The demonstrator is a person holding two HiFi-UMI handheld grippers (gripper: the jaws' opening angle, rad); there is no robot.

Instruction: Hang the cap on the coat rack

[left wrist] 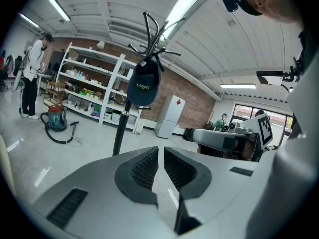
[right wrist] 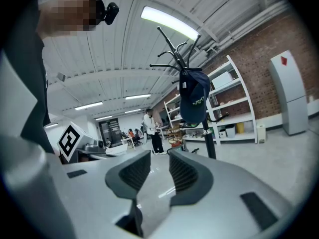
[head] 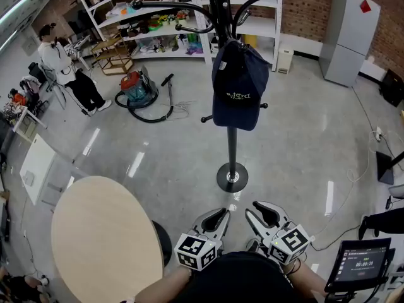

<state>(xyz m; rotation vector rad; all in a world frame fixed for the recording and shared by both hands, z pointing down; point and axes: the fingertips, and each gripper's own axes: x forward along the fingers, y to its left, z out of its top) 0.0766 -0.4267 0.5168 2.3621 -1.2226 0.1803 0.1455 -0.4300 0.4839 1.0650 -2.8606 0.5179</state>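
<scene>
A dark navy cap [head: 237, 87] with light lettering hangs on the black coat rack [head: 232, 147], high on its pole under the curved hooks. Neither gripper touches it. Both are held low and close to my body, well short of the rack's round base. My left gripper [head: 221, 214] has its jaws drawn almost together with nothing between them. My right gripper [head: 260, 208] stands open and empty. In the left gripper view the cap [left wrist: 143, 86] sits far beyond the left gripper [left wrist: 161, 156]. The right gripper view shows the cap [right wrist: 194, 101] far past the right gripper [right wrist: 159, 158].
A round beige table [head: 101, 245] is at my lower left. A vacuum cleaner [head: 136, 87] with its hose lies on the floor left of the rack. White shelves [head: 158, 17] line the back wall, with a person [head: 66, 68] at far left. A grey cabinet [head: 347, 36] stands at right, a screen [head: 363, 264] at lower right.
</scene>
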